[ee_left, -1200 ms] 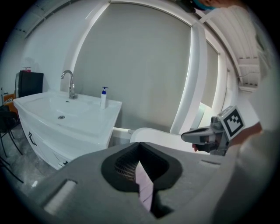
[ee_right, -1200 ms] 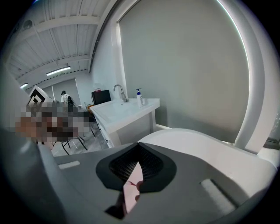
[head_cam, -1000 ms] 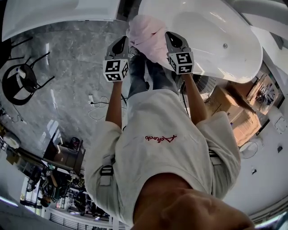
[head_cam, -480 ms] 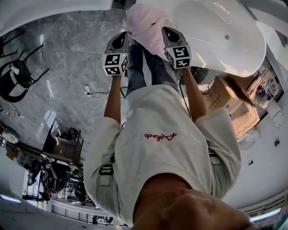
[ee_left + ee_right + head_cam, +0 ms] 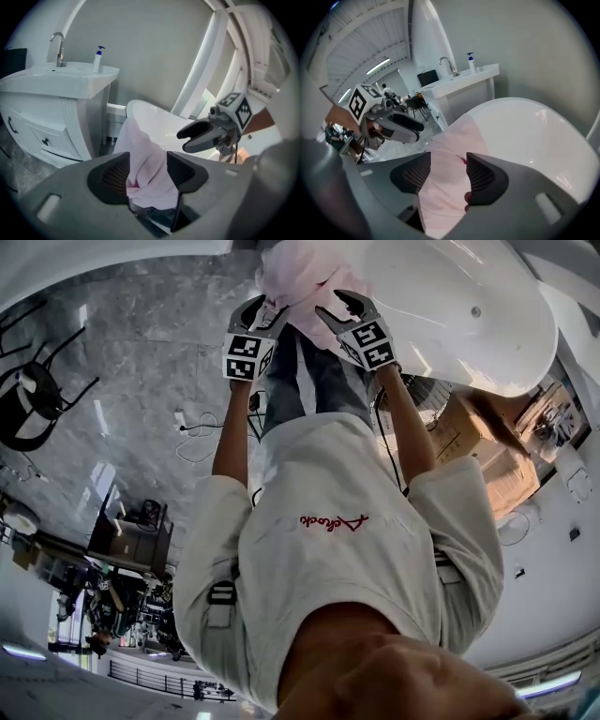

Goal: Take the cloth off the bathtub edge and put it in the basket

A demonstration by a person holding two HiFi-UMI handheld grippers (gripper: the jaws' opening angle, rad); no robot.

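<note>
Two grippers: the left gripper (image 5: 264,313) and the right gripper (image 5: 340,307) are reaching side by side at the near end of the bathtub (image 5: 450,324). Each is probably meant to take one side of the cloth (image 5: 300,273) so that it lifts off evenly.
Left claw: its jaws have just been opening and are standing apart, released. The cloth is showing in the gap between them, but the pads (image 5: 115,176) are not pinching it.
Right claw: its jaws have likewise just been opening and are gaping, gripping nothing. The cloth is filling the space between them without being squeezed.
Reason for the gape: the jaws seem to be spreading to straddle a bunch of fabric before any closing.
Cloth's place: it is lying draped over the bathtub's rim at that near end, with part hanging down the outer wall and part resting on the rim.
Cloth's look: it is pale pink, soft and limp. It is falling in loose folds and bunching where it crosses the rim, and a small red mark is showing on it.
Basket: no view is showing it, so its place relative to the bathtub is not telling.
Stage: the grasp is not yet made, and the lifting and carrying are all waiting.
</note>
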